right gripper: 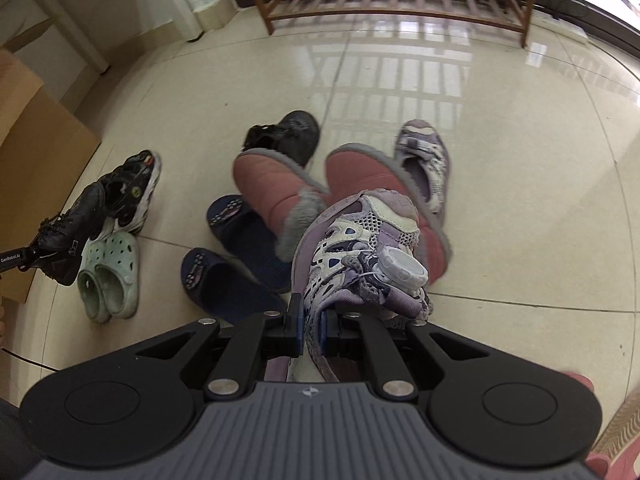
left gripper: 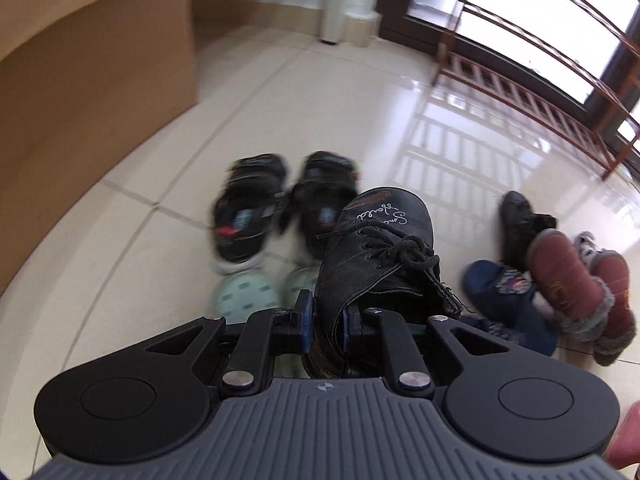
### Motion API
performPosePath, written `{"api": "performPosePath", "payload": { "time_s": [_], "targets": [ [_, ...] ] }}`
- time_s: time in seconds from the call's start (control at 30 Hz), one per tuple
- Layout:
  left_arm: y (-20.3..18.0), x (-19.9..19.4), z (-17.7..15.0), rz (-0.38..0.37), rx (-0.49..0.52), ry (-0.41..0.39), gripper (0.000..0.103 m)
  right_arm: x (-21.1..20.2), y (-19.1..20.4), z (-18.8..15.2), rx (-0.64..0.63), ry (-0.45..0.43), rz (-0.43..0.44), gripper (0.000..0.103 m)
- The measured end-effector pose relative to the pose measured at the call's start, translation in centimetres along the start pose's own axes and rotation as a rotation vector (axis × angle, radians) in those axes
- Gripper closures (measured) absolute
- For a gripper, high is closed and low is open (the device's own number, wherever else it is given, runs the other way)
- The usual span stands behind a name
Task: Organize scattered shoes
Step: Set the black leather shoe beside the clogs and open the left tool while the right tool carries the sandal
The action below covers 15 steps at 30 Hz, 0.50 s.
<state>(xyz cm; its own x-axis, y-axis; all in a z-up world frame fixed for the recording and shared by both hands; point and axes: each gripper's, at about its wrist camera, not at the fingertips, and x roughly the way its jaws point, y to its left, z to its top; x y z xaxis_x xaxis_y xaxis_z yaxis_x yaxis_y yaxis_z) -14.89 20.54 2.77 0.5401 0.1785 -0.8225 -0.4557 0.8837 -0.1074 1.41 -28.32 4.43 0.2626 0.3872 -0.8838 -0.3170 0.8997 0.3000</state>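
Note:
My left gripper point(left gripper: 326, 322) is shut on the side wall of a black lace-up shoe point(left gripper: 376, 256), held above the floor; that same black lace-up shoe point(right gripper: 68, 236) shows at the left of the right wrist view. My right gripper point(right gripper: 312, 328) is shut on the collar of a purple and white sneaker point(right gripper: 360, 248) with a round dial. Its mate, a second purple sneaker point(right gripper: 424, 168), lies on the tiles. Below lie black sandals point(left gripper: 280, 204), green clogs point(right gripper: 108, 276), navy slippers point(right gripper: 236, 256), red fur-trimmed boots point(right gripper: 280, 196) and another black shoe point(right gripper: 288, 136).
A wooden slatted shoe rack point(right gripper: 400, 0) stands at the far side by the window. A cardboard box point(left gripper: 92, 72) rises on the left. Glossy floor tiles point(right gripper: 520, 200) stretch between the shoes and the rack.

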Motion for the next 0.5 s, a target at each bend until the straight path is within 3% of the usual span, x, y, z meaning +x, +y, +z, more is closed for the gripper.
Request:
{"api": "performPosePath", "payload": {
  "time_s": [0.23, 0.5],
  "targets": [
    [6.3, -1.6, -2.2, 0.109, -0.101, -0.018, 0.087, 2.2, 4.3, 0.5, -0.081, 0.039, 0.058, 0.094],
    [12.0, 1.1, -3.7, 0.243, -0.197, -0.015, 0.087, 4.8, 8.4, 1.3, -0.147, 0.079, 0.110, 0.094]
  ]
}}
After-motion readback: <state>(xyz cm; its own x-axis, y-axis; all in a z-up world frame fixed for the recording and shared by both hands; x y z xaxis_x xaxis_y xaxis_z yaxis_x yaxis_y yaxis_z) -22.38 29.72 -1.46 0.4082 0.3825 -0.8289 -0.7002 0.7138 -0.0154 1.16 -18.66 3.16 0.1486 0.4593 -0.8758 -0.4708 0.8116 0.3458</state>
